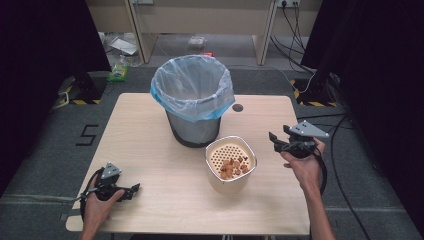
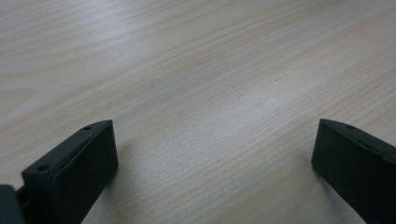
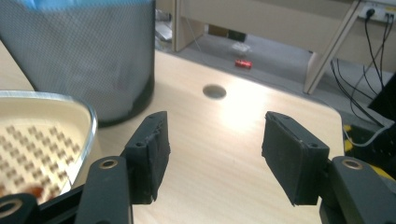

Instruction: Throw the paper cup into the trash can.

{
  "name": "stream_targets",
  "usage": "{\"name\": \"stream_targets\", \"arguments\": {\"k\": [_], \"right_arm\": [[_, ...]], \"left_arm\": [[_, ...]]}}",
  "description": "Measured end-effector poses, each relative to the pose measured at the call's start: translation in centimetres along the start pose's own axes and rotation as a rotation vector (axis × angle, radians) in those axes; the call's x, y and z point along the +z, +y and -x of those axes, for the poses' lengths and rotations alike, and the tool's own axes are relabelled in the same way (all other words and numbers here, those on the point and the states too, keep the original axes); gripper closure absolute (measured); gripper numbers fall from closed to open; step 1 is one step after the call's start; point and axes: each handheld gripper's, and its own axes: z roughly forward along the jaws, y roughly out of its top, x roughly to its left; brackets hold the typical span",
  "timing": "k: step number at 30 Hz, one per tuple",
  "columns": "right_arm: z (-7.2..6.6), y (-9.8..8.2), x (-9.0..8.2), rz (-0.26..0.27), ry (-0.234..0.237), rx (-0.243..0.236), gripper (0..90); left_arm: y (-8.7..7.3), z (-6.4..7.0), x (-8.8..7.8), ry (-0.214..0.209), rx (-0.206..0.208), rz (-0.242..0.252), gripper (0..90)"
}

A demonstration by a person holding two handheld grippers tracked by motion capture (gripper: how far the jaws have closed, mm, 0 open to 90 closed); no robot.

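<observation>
A cream container [image 1: 231, 165] with a perforated insert holds brown food bits [image 1: 233, 167] near the table's middle; its metal rim [image 3: 70, 105] appears at the left of the right gripper view. Behind it stands a mesh waste bin [image 1: 193, 100] lined with a blue-edged plastic bag, also seen as bin [image 3: 84, 56]. My right gripper [image 1: 273, 141] hovers just right of the container, jaws open and empty, right gripper [image 3: 215, 149]. My left gripper [image 1: 134, 190] rests low at the table's front left, open with bare wood between its jaws, left gripper [image 2: 215, 154].
The wooden table [image 1: 150, 150] has a round cable hole [image 1: 237, 107] behind the container. Beyond the far edge are desk legs, cables and litter on the floor. Black curtains hang on both sides.
</observation>
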Motion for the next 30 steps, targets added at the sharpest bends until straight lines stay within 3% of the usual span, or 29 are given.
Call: {"name": "stream_targets", "arguments": {"k": [4,14,30], "right_arm": [[-0.2,-1.9,0.2,-0.019,-0.009,-0.001,41.6],[-1.1,-6.7,1.5,-0.124,0.0,0.009,40.2],[-3.0,-11.4,2.3,-0.274,0.052,0.002,35.3]], "left_arm": [[0.0,0.0,0.0,0.0,0.0,0.0,0.0],[0.0,0.0,0.0,0.0,-0.001,0.001,0.0],[0.0,0.0,0.0,-0.001,-0.002,0.002,0.0]]}}
